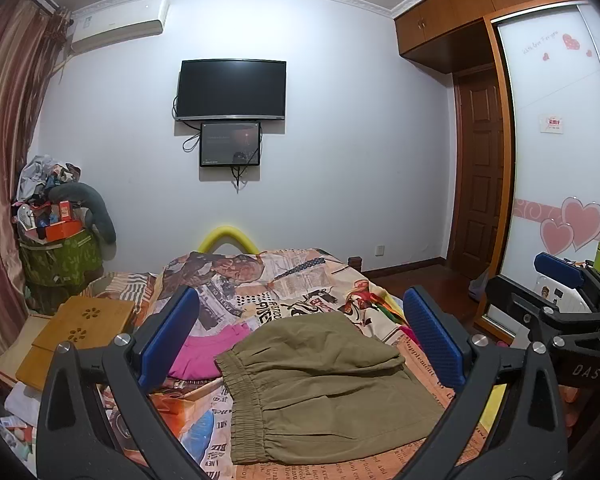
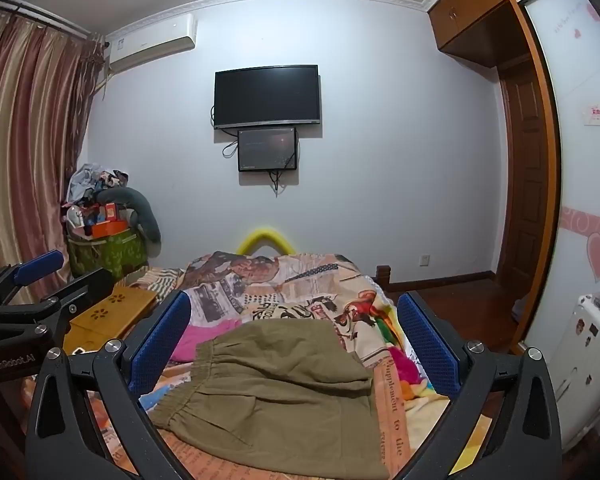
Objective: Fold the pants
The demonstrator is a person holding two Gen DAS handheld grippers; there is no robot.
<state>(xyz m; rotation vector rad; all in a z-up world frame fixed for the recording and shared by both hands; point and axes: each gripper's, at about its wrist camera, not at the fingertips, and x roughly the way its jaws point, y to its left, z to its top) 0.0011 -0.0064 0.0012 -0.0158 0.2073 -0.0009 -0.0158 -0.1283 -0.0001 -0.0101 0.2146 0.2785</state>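
Both claws just hang over the bed (image 1: pixel 300 276), left gripper (image 1: pixel 300 340) and right gripper (image 2: pixel 294 344) spread wide, empty; folded olive pants (image 1: pixel 324 384) on the newsprint blanket; TV (image 1: pixel 231 90) on the wall.

You can read "DAS" on the right gripper (image 1: pixel 558 280), "GenRobot.AI" on the left gripper (image 2: pixel 40 270), and "Supplement to the" on the bedspread (image 2: pixel 396 408).

Pants (image 1: pixel 320 392) lie on the bed (image 1: pixel 300 280), pink garment (image 1: pixel 208 352) left.
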